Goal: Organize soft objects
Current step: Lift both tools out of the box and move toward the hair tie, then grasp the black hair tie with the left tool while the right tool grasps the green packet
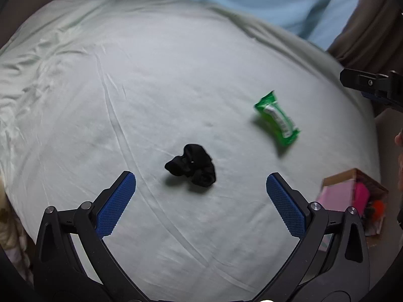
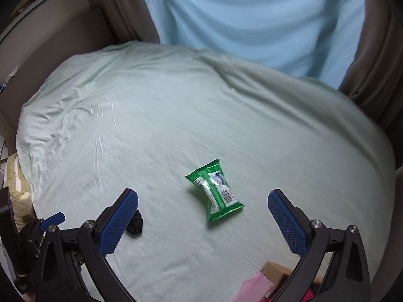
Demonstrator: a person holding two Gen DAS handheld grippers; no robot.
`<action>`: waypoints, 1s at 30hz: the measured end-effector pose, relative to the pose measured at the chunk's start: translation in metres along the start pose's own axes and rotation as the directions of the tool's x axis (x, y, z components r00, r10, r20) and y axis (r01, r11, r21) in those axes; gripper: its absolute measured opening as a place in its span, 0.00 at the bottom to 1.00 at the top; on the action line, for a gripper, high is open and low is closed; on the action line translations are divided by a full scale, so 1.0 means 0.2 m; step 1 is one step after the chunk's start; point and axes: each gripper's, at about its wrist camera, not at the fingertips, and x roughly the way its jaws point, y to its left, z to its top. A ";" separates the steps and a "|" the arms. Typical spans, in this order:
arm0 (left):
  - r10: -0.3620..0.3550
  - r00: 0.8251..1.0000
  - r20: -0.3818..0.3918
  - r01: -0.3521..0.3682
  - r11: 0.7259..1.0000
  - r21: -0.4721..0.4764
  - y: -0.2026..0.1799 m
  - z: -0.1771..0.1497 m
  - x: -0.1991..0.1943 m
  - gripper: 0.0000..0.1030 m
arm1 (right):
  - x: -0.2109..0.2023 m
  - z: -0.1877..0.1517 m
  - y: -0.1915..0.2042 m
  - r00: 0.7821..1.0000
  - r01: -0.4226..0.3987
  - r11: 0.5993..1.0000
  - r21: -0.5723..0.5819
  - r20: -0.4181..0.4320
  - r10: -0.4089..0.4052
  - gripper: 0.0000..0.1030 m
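Our left gripper (image 1: 201, 183) spread wide above a crumpled black fabric scrunchie (image 1: 192, 164) on the pale green bedsheet (image 1: 151, 88), our right gripper (image 2: 202, 201) equally wide over a green plastic wipes packet (image 2: 215, 192), cardboard box (image 1: 352, 196) at the sheet's edge.

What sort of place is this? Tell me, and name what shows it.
Most likely a bedroom. The work surface is a bed with a wrinkled pale green sheet, curtains hang behind it, and a pillow sits at the bed's edge. A black scrunchie and a green wipes pack lie on the sheet.
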 end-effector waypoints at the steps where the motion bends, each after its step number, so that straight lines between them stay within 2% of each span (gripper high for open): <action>1: 0.002 1.000 -0.011 -0.002 1.000 -0.011 0.01 0.00 0.05 1.00 | 0.07 0.02 -0.01 1.000 -0.004 1.000 -0.003 -0.023 0.004 1.00; 7: 0.042 0.996 -0.077 -0.043 0.999 -0.014 0.01 0.01 0.36 1.00 | 0.44 0.04 -0.03 0.991 -0.008 0.997 -0.076 -0.133 -0.002 1.00; 13: 0.073 0.993 -0.094 -0.069 0.997 0.042 -0.05 0.02 0.55 1.00 | 0.73 0.03 -0.07 0.972 -0.014 0.993 -0.113 -0.233 -0.013 1.00; 18: 0.084 0.989 -0.124 -0.074 0.994 0.085 -0.06 -0.01 0.66 0.94 | 0.90 0.01 -0.07 0.960 -0.011 0.989 -0.144 -0.277 -0.030 1.00; 21: 0.091 0.985 -0.144 -0.079 0.993 0.088 -0.05 -0.03 0.70 0.81 | 0.96 0.00 -0.07 0.956 -0.007 0.989 -0.147 -0.291 -0.036 0.92; 22: 0.096 0.984 -0.153 -0.083 0.993 0.090 -0.04 -0.03 0.71 0.70 | 0.98 0.00 -0.07 0.954 -0.008 0.989 -0.146 -0.297 -0.036 0.90; 24: 0.095 0.984 -0.154 -0.080 0.992 0.097 -0.02 -0.04 0.73 0.67 | 1.01 -0.01 -0.08 0.952 -0.009 0.989 -0.148 -0.303 -0.037 0.83; 26: 0.095 0.985 -0.143 -0.080 0.991 0.104 -0.01 -0.05 0.72 0.56 | 1.05 -0.02 -0.08 0.946 -0.004 0.989 -0.148 -0.323 -0.044 0.69; 27: 0.090 0.986 -0.143 -0.076 0.992 0.105 -0.01 -0.05 0.71 0.53 | 1.06 -0.03 -0.09 0.944 0.001 0.989 -0.148 -0.327 -0.050 0.67; 29: 0.088 0.986 -0.141 -0.074 0.992 0.102 0.00 -0.04 0.70 0.37 | 1.07 -0.03 -0.08 0.946 0.020 0.986 -0.164 -0.317 -0.072 0.64; 30: 0.085 0.986 -0.142 -0.071 0.993 0.096 0.02 -0.04 0.69 0.33 | 1.07 -0.04 -0.07 0.946 0.030 0.985 -0.172 -0.312 -0.083 0.63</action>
